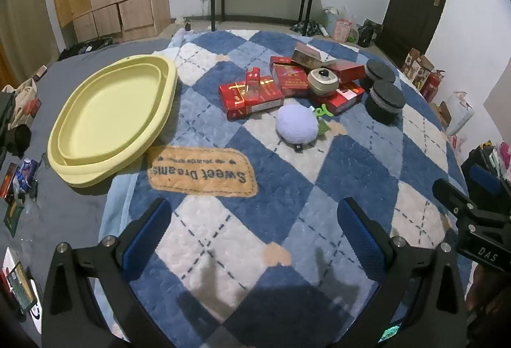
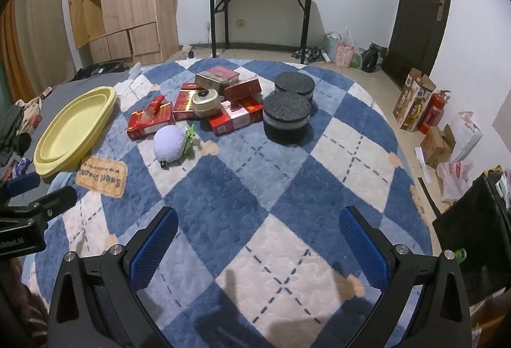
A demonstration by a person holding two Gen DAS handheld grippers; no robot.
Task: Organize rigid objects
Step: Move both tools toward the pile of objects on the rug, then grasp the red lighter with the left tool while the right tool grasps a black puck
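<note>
Both grippers, left gripper (image 1: 255, 239) and right gripper (image 2: 258, 245), hovered wide open, empty; nothing sorted yet, red boxes (image 1: 252, 94) awaited the yellow tray (image 1: 108, 121).

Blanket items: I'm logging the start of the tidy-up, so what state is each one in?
Yellow tray: empty, flat.
Red boxes: closed, piled loosely.
Small pot: lid on, upright.
Black round cases: closed, side by side.
Left gripper: open, empty.
Right gripper: open, empty.
</note>
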